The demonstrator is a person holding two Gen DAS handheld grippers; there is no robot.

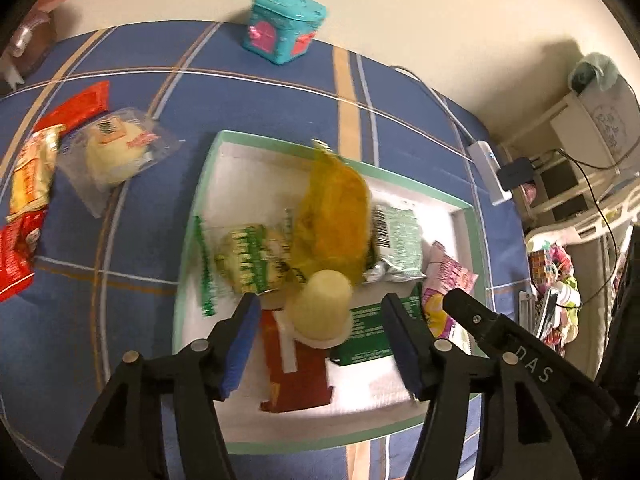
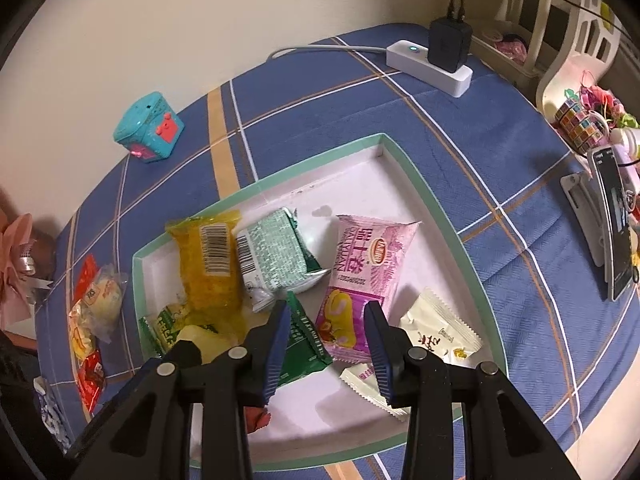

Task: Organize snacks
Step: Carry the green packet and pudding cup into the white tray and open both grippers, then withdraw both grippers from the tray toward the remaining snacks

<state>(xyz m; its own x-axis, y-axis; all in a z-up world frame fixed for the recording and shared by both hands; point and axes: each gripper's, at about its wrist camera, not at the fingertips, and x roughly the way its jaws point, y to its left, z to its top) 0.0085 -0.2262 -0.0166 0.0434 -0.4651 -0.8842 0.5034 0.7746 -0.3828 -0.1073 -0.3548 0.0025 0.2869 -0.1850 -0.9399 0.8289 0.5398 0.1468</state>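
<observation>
A white tray with a mint-green rim [image 1: 208, 168] [image 2: 400, 152] lies on the blue checked cloth and holds several snack packets. My left gripper [image 1: 322, 322] hangs open over its near part, and a pale yellow jelly cup [image 1: 320, 306] sits between the blue pads without touching either. Behind the cup lie a yellow packet [image 1: 332, 220] [image 2: 208, 268] and a green-and-white packet [image 1: 398, 240] [image 2: 276, 256]. My right gripper [image 2: 328, 320] stands open just above a pink packet [image 2: 360, 276], a dark green packet [image 2: 304, 340] under its left finger. White sachets [image 2: 436, 332] lie to the right.
Left of the tray on the cloth lie a bun in clear wrap [image 1: 116, 152], red packets [image 1: 80, 106] and a yellow-wrapped snack [image 1: 30, 172]. A teal toy box [image 1: 284, 26] [image 2: 148, 128] stands by the wall. A white power strip [image 2: 430, 66] and a phone stand [image 2: 612, 224] are at the right.
</observation>
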